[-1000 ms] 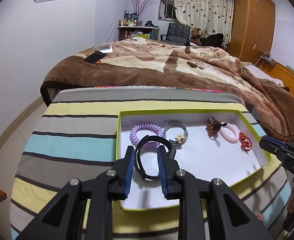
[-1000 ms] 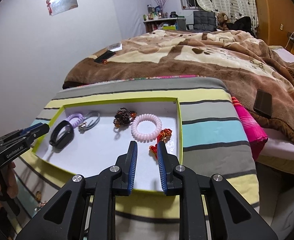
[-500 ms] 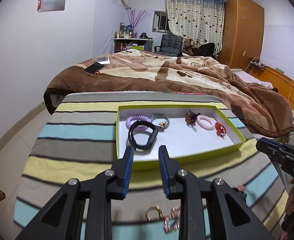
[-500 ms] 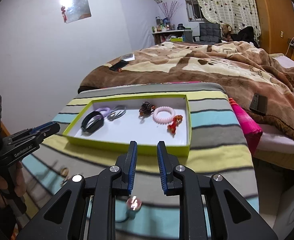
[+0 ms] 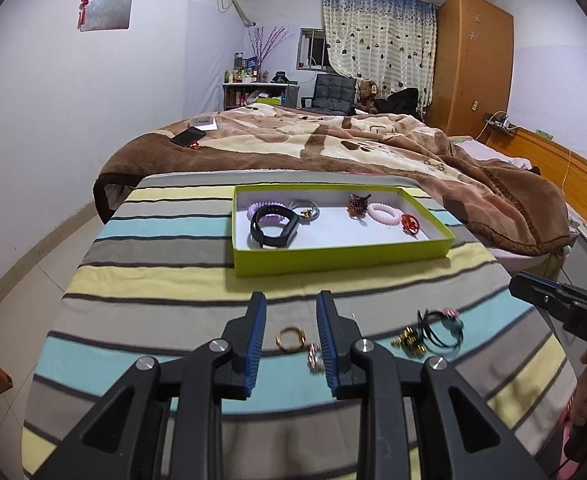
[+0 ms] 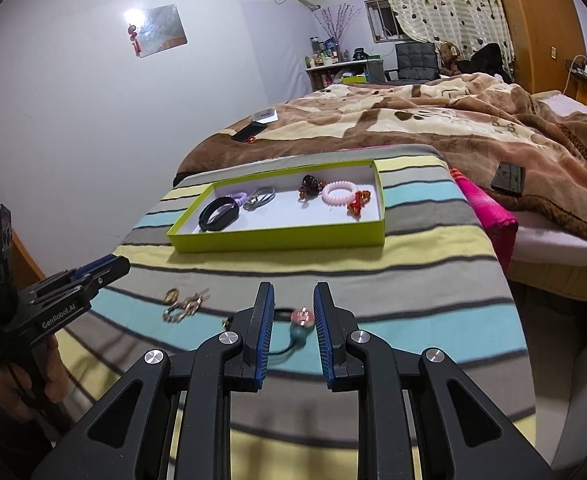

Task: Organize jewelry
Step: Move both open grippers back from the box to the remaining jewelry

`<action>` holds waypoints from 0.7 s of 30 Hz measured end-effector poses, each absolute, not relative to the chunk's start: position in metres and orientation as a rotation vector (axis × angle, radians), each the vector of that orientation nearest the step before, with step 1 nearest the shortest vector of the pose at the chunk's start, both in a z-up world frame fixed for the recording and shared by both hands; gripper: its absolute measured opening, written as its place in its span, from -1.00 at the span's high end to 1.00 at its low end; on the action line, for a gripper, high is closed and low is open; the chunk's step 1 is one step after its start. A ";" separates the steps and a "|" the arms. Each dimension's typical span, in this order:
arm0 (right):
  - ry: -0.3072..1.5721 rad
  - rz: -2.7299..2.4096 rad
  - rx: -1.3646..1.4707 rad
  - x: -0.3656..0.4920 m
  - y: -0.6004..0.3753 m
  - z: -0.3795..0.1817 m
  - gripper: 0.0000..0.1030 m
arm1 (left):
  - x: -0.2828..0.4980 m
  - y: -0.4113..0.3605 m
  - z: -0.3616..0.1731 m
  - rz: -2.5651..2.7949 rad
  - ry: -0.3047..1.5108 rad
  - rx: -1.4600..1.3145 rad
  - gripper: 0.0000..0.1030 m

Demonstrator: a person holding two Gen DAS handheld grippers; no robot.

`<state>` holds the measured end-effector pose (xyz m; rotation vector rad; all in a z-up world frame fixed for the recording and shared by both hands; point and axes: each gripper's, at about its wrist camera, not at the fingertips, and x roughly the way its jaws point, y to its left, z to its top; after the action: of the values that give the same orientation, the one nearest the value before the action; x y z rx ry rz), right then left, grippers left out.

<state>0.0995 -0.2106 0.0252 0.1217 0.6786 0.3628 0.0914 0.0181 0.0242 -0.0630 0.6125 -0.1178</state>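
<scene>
A lime-green box with a white floor sits on the striped cloth. In it lie a black band, a purple coil, a grey hair tie, a brown clip, a pink coil and a red ornament. My left gripper hangs open over the cloth, well short of the box, and a gold ring lies below its gap. My right gripper is open above a black hair tie with a pink and teal charm. Neither holds anything.
Gold beads and a small sparkly piece lie loose on the striped cloth. Behind the box is a bed with a brown blanket and a phone. A pink cloth hangs at the table's right edge.
Both grippers have drawn back from the box toward the near edge. The black band, earlier between my left fingers, now lies in the box. Loose jewelry on the cloth has come into view.
</scene>
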 end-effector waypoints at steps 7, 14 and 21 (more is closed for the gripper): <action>0.690 0.359 0.103 0.082 -0.208 0.019 0.59 | 0.069 0.018 0.019 -0.122 0.611 -0.052 0.47; 0.705 0.361 0.084 0.067 -0.209 0.013 0.59 | 0.053 0.019 0.012 -0.134 0.623 -0.048 0.47; 0.721 0.356 0.085 0.063 -0.211 0.009 0.59 | 0.046 0.016 0.008 -0.145 0.632 -0.033 0.47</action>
<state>0.0635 -0.2110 0.0089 0.0847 0.7211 0.3563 0.0456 0.0164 0.0079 -0.0328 0.6320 -0.1450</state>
